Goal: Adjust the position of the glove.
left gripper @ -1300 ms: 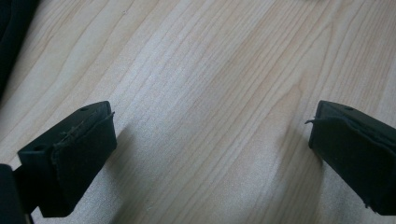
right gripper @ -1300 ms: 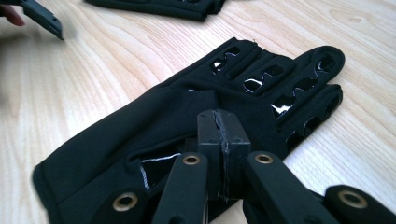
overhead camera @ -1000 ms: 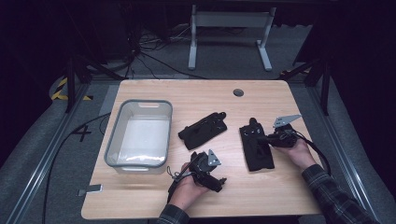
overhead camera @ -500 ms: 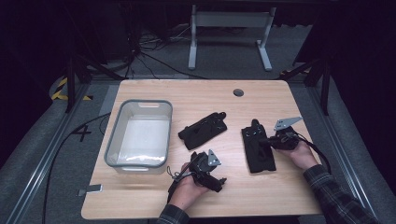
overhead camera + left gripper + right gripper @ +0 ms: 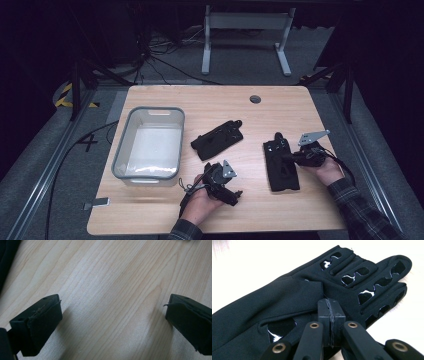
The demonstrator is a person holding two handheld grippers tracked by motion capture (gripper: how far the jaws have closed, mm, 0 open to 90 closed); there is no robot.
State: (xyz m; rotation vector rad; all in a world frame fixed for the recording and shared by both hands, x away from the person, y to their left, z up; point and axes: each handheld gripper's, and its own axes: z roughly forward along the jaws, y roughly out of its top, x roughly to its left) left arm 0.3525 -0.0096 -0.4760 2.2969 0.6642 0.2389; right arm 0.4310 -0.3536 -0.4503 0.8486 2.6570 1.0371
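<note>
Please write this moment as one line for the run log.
left gripper: open, over bare table | right gripper: shut, jaws on right glove | other glove: untouched | bin: nothing seen inside

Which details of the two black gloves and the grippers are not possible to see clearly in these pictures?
- Right gripper, right gripper view: its shut fingers cover the spot, so pinched fabric of the near glove cannot be confirmed.
- Same glove, same view: cuff cut off by the left edge.
- Far glove, high view: too small and dark for detail.
- Left gripper, left gripper view: body cut off at the bottom.
</note>
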